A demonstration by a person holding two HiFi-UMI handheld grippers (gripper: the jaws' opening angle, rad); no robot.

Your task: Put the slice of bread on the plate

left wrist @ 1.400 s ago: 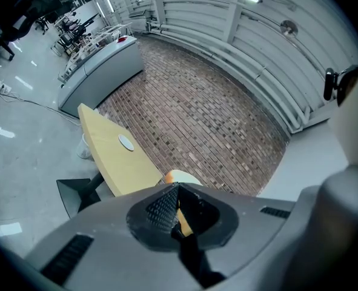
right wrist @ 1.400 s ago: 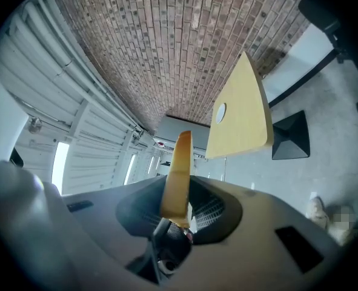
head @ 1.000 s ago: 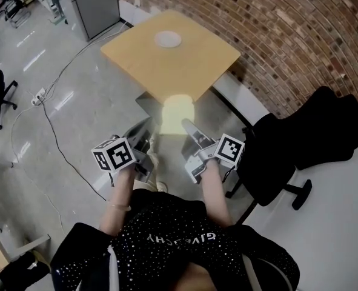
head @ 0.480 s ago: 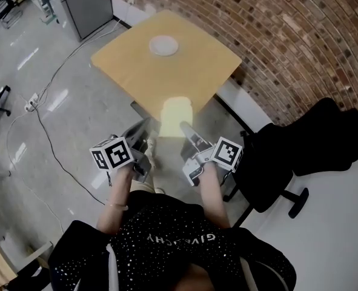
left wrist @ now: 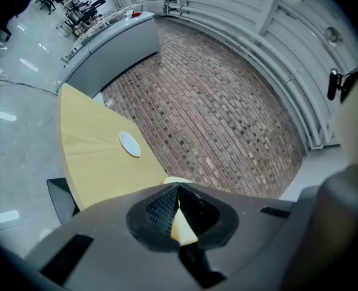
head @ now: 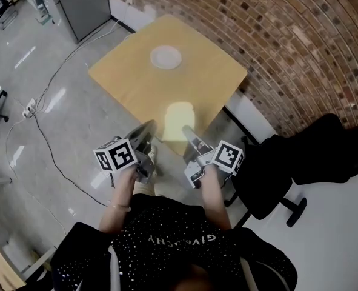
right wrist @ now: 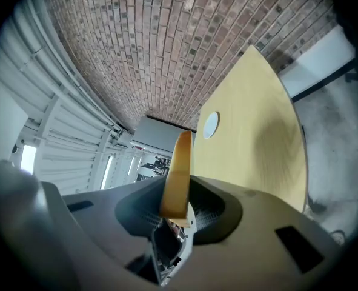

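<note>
Since a single pinch would likely have let the slice sag, the left gripper point(head: 151, 127) was clamped on one edge. Well short of the plate point(head: 166, 57), the slice of bread point(head: 179, 114) hung level, its other edge pinched by the right gripper point(head: 185, 128), above the table's point(head: 221, 77) near corner.

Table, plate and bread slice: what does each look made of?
Table: light wood or wood-look laminate, matte, with faint grain streaks.
Plate: round and whitish; ceramic or plastic, too small to tell.
Slice of bread: pale yellow, smooth and uniform, with a browner crust edge; possibly a foam or plastic replica.
</note>
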